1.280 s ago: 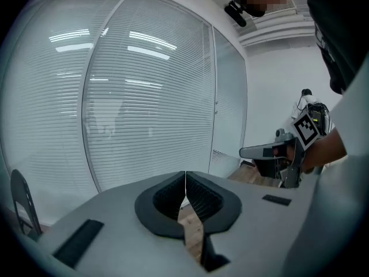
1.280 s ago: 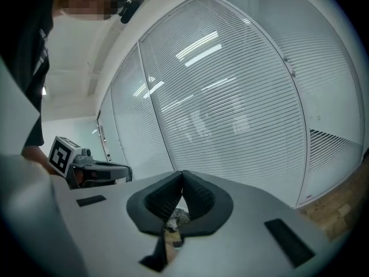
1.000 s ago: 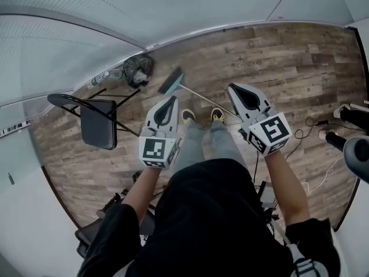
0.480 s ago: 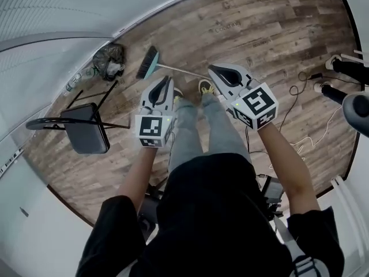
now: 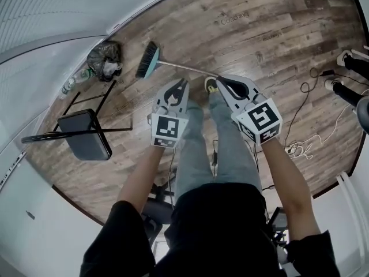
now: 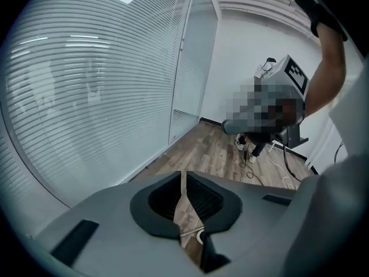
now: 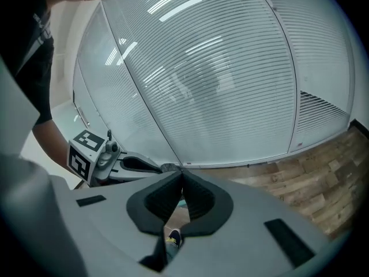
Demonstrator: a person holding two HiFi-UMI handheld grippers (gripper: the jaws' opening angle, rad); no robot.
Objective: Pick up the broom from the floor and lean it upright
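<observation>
Hovering left gripper (image 5: pixel 183 82) and right gripper (image 5: pixel 220 81), jaws pressed together and holding nothing on both, above the broom (image 5: pixel 151 61) lying flat on the wood floor (image 5: pixel 277 33).

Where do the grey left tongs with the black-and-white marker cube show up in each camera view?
Head view: the grey left tongs sit just left of centre, pointing up the picture.
Left gripper view: the left tongs are shut and fill the bottom.
Right gripper view: the left tongs are at lower left, seen side-on.
Shared landmark: the brown wood-plank floor.
</observation>
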